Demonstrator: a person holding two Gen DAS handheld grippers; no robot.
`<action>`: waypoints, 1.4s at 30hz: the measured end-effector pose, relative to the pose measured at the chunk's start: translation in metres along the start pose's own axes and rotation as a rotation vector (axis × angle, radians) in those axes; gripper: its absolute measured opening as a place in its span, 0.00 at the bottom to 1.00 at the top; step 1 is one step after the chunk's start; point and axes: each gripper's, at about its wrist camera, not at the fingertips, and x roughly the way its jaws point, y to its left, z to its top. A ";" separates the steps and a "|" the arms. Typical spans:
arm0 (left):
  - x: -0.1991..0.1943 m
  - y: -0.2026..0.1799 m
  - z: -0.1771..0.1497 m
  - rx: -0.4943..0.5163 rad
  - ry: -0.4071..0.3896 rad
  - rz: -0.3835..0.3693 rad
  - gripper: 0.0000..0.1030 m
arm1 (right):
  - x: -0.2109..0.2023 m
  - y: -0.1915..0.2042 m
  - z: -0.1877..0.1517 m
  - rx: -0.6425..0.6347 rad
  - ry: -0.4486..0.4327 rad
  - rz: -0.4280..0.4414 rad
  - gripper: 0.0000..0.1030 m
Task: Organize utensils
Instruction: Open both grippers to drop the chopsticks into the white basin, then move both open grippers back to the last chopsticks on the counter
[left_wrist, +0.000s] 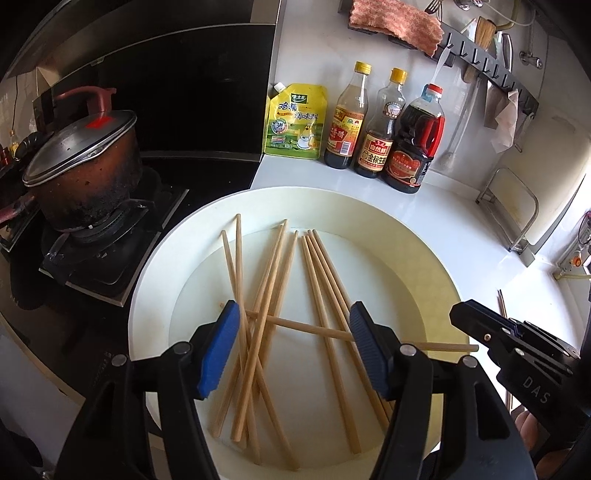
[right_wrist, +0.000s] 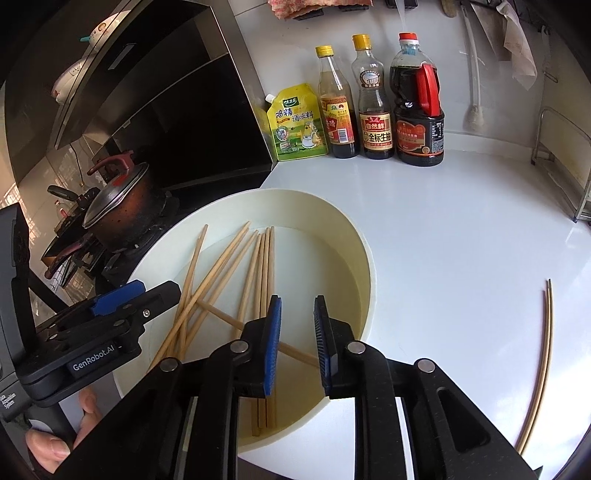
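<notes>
Several wooden chopsticks (left_wrist: 317, 295) lie crossed in a round white basin (left_wrist: 388, 221). My left gripper (left_wrist: 293, 308) hangs over them, open wide, blue pads on either side of the pile and nothing gripped. In the right wrist view the same chopsticks (right_wrist: 258, 273) lie in the basin (right_wrist: 332, 218). My right gripper (right_wrist: 297, 301) hovers over the basin's right part, open by a narrow gap; one slanted chopstick passes below the gap, untouched. A pair of chopsticks (right_wrist: 546, 350) lies on the white counter to the right. The left gripper (right_wrist: 155, 295) shows at the left, the right gripper (left_wrist: 461, 315) at the right edge.
A lidded pot (left_wrist: 81, 162) sits on the black stove at the left. A yellow seasoning pouch (right_wrist: 297, 125) and three sauce bottles (right_wrist: 376, 110) stand along the back wall. A metal rack (right_wrist: 561, 158) stands at the right. A person's hand (right_wrist: 48, 443) grips the left handle.
</notes>
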 end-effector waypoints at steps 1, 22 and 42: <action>0.000 -0.001 -0.001 0.001 0.003 -0.001 0.59 | -0.001 0.000 -0.001 0.000 -0.002 -0.001 0.17; -0.016 -0.041 -0.018 0.064 -0.013 -0.043 0.64 | -0.044 -0.033 -0.022 0.054 -0.057 -0.052 0.22; -0.014 -0.187 -0.042 0.245 0.010 -0.281 0.66 | -0.124 -0.175 -0.068 0.225 -0.107 -0.322 0.29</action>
